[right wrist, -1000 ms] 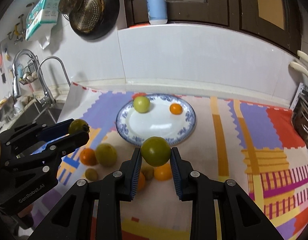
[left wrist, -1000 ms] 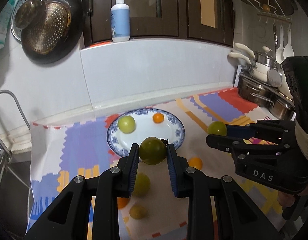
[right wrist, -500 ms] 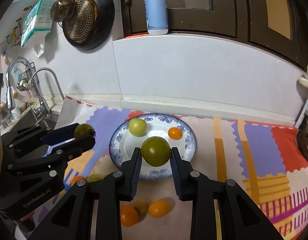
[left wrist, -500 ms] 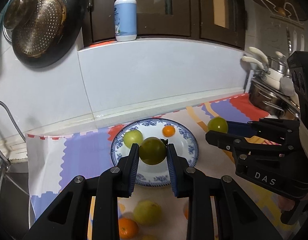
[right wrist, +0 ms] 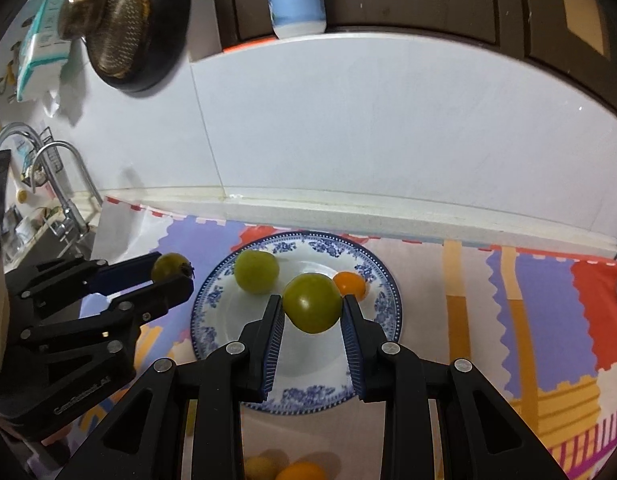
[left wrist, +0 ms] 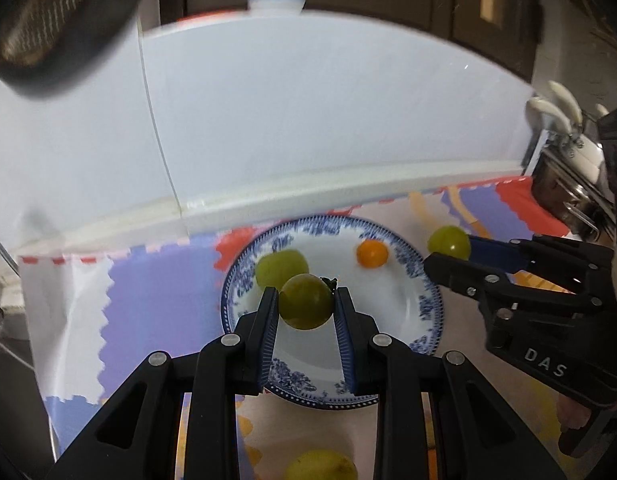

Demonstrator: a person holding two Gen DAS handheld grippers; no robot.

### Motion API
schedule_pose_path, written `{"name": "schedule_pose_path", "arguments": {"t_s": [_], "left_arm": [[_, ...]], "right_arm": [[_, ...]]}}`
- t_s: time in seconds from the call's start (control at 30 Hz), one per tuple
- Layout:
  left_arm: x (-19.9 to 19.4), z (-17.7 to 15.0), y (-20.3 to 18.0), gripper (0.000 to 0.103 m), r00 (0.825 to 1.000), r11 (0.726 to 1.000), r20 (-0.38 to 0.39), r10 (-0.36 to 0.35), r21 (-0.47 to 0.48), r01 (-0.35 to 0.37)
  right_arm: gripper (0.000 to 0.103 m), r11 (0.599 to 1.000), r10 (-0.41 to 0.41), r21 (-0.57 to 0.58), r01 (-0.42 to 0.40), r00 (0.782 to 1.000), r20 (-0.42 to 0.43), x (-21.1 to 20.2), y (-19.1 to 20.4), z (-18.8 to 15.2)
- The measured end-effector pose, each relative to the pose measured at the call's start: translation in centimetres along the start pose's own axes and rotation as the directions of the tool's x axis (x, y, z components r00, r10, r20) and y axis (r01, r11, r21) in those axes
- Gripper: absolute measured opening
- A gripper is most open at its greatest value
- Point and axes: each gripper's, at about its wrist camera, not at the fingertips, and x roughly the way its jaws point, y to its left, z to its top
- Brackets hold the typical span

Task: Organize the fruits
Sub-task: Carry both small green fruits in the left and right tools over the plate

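1. Left wrist view: the left gripper [left wrist: 306, 307] pinches a green tomato [left wrist: 306, 307] above the blue-patterned plate [left wrist: 422, 304]. On that plate lie a pale green fruit [left wrist: 280, 266] and a small orange fruit [left wrist: 372, 253]. To the right of the plate, the right gripper [left wrist: 448, 250] clamps a second green fruit [left wrist: 448, 242].

2. Right wrist view: the right gripper [right wrist: 312, 304] pinches its green fruit [right wrist: 312, 304] over the plate [right wrist: 212, 304]; left of the plate, the left gripper [right wrist: 172, 270] grips its tomato [right wrist: 168, 266].
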Motion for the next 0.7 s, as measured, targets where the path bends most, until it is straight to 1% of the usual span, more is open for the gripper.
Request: {"name": "schedule_pose_path", "arguments": {"t_s": [0.2, 0.4, 0.53, 0.7], "left_arm": [[3.3, -0.1, 0.6, 0.028, 0.996, 1.0, -0.083, -0.016, -0.015, 0.015], [5.7, -0.2, 1.0, 0.028, 0.989, 1.0, -0.146, -0.013, -0.011, 0.012], [6.8, -0.3, 1.0, 0.028, 0.984, 1.0, -0.179, -0.009, 0.004, 0.01], [7.3, -0.3, 1.0, 0.028, 0.981, 1.0, -0.195, -0.012, 0.006, 0.013]], "right_arm": [[0.03, 1.0, 0.003, 0.001, -0.003, 0.999, -0.054, 3.3, -0.5, 0.0], [0.03, 1.0, 0.008, 0.02, -0.006, 0.994, -0.109, 6.1, -1.4, -0.5], [0.03, 1.0, 0.01, 0.027, -0.006, 0.991, -0.132, 7.2, -1.7, -0.7], [0.03, 1.0, 0.009, 0.028, -0.005, 0.989, -0.151, 7.9, -1.7, -0.9]]}}
